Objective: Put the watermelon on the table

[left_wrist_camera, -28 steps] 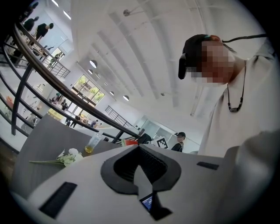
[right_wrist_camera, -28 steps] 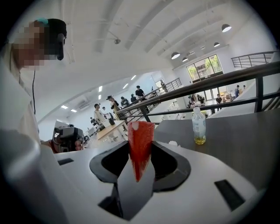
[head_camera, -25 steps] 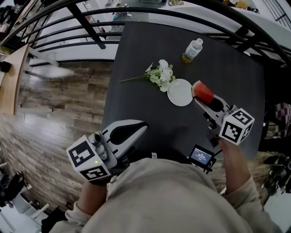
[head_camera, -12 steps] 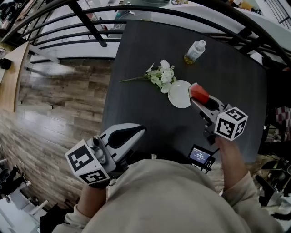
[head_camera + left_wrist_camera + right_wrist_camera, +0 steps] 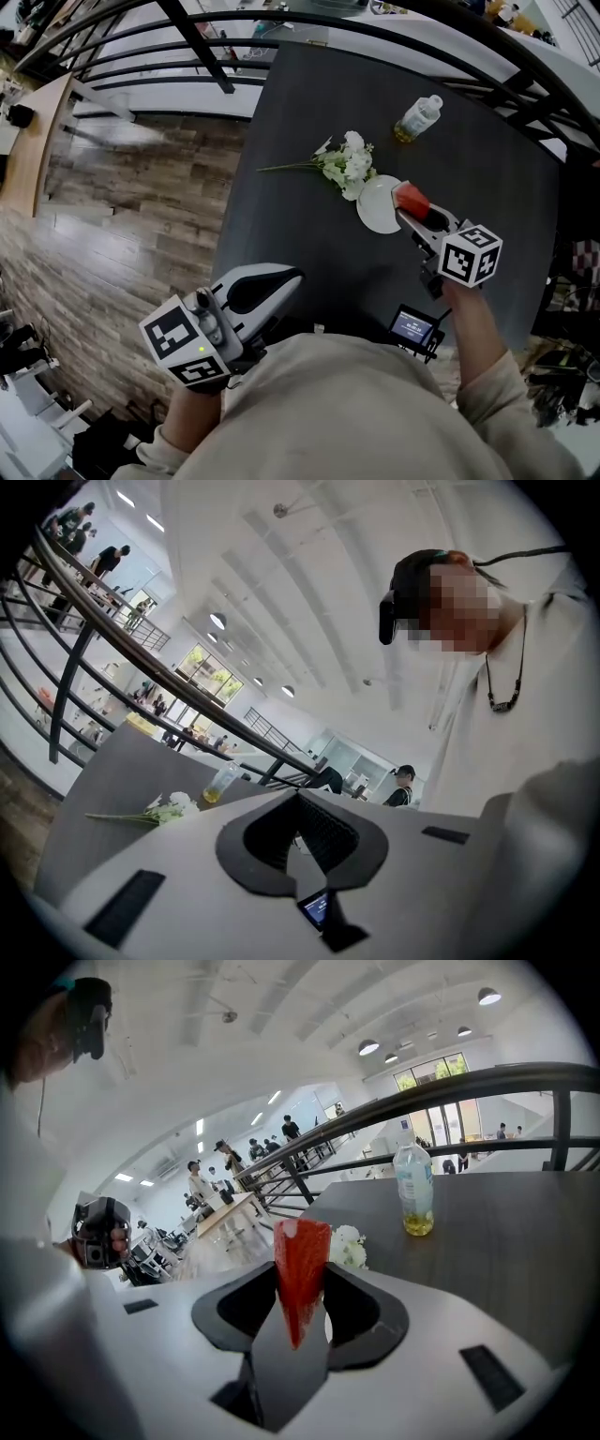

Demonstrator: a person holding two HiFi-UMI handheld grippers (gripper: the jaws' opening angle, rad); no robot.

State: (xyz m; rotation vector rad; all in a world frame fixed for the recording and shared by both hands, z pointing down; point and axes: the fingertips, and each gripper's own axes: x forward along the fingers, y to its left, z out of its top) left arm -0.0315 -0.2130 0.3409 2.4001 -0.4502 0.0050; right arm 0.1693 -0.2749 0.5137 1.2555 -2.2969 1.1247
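Head view: right gripper [image 5: 413, 210] clamped on watermelon wedge [image 5: 411, 199], which is over right rim of white plate [image 5: 375, 208]; above or touching, cannot tell. Wedge's long axis continues line of jaws, toward plate. Bare table [image 5: 309, 234] just near side of plate. Left gripper [image 5: 292, 276] well back from plate, jaws together, empty. Right gripper view alone shows pads on wedge's flat sides, narrow tip low between them.

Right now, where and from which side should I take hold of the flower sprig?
Take the bare stem, which sticks out leftward in the head view, clear of the blossoms and white plate. It lies flat on the table, so coming straight down with the tongs straddling it looks best.
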